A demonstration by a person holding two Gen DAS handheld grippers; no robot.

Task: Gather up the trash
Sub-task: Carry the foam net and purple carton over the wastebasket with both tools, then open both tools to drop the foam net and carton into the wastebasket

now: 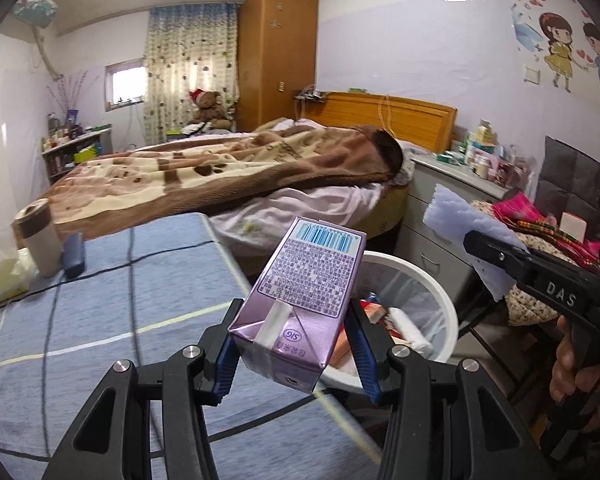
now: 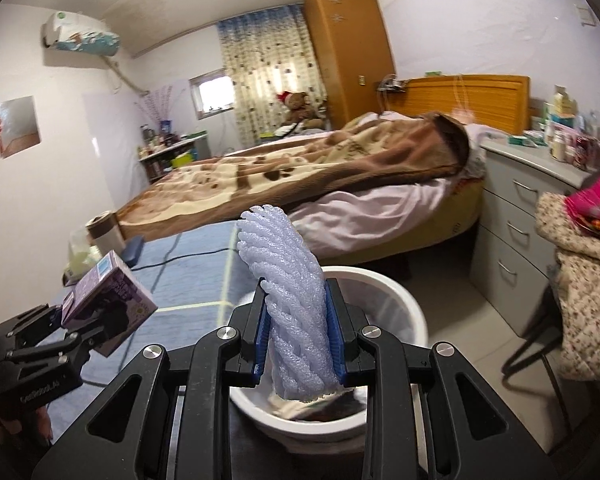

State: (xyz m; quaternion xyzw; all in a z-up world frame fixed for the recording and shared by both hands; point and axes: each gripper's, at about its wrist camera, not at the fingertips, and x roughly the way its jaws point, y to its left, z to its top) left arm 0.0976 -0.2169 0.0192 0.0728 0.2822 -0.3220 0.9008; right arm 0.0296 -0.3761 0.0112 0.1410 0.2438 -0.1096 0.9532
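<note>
My left gripper (image 1: 296, 344) is shut on a purple drink carton (image 1: 306, 280), held above the edge of the blue-clothed table, just left of the white trash bin (image 1: 446, 300). The carton also shows in the right wrist view (image 2: 112, 300). My right gripper (image 2: 300, 332) is shut on a pale blue foam net sleeve (image 2: 288, 300), held upright over the trash bin (image 2: 412, 312). In the left wrist view the right gripper (image 1: 500, 256) reaches in from the right with the foam (image 1: 464, 220). The bin holds several wrappers.
A blue plaid tablecloth (image 1: 100, 320) covers the table, with a paper cup (image 1: 38, 236), tissue pack (image 1: 4, 276) and dark case (image 1: 74, 254) at its far left. Beyond stand a bed (image 1: 220, 168), a grey dresser (image 2: 520, 224) and a chair piled with clothes (image 2: 580, 280).
</note>
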